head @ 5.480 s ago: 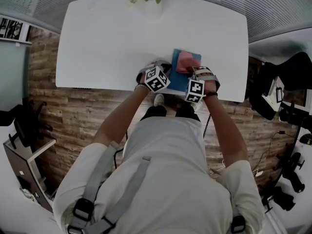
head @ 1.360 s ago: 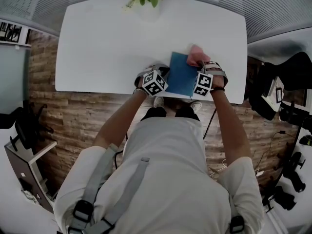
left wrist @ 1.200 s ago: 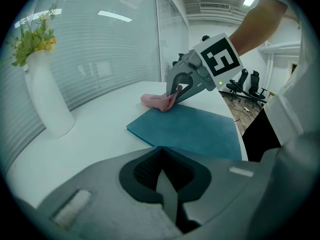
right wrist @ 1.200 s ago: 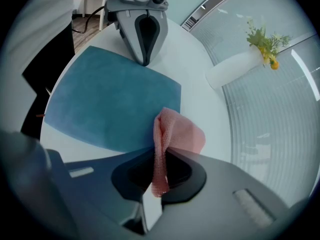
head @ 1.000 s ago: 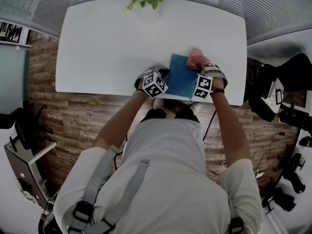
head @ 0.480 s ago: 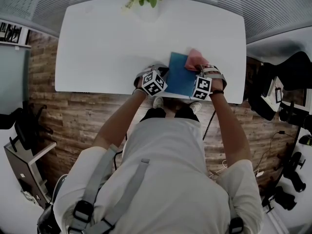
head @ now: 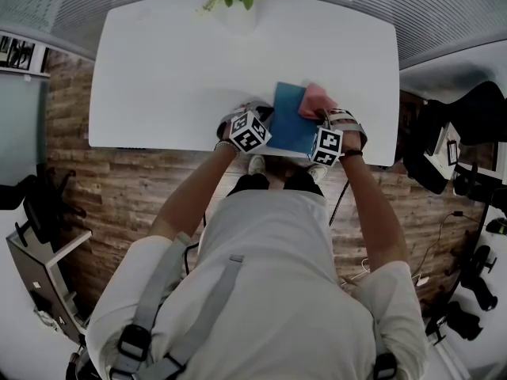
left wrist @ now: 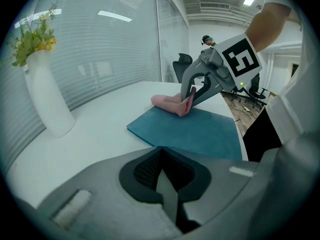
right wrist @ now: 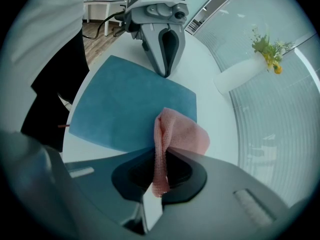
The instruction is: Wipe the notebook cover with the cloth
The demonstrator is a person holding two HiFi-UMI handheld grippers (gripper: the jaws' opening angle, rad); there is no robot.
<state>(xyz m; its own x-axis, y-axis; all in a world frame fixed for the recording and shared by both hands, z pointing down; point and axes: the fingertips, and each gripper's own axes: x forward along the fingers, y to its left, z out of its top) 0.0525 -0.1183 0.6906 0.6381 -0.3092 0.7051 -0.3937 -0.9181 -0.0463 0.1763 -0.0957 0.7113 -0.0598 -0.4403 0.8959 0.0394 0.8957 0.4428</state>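
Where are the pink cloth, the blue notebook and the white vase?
cloth (right wrist: 184, 134), right gripper view, on its bunched pink middle.
notebook (right wrist: 125, 104), right gripper view, on the bare blue cover.
vase (left wrist: 47, 101), left gripper view, on its white body.

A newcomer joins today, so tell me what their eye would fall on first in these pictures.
The pink cloth, pinched in the shut right tool, drapes over the far right corner of the blue notebook near the white table's front edge. The left tool, shut and empty, meets the notebook's opposite edge. A white vase of yellow flowers stands at the table's far side.
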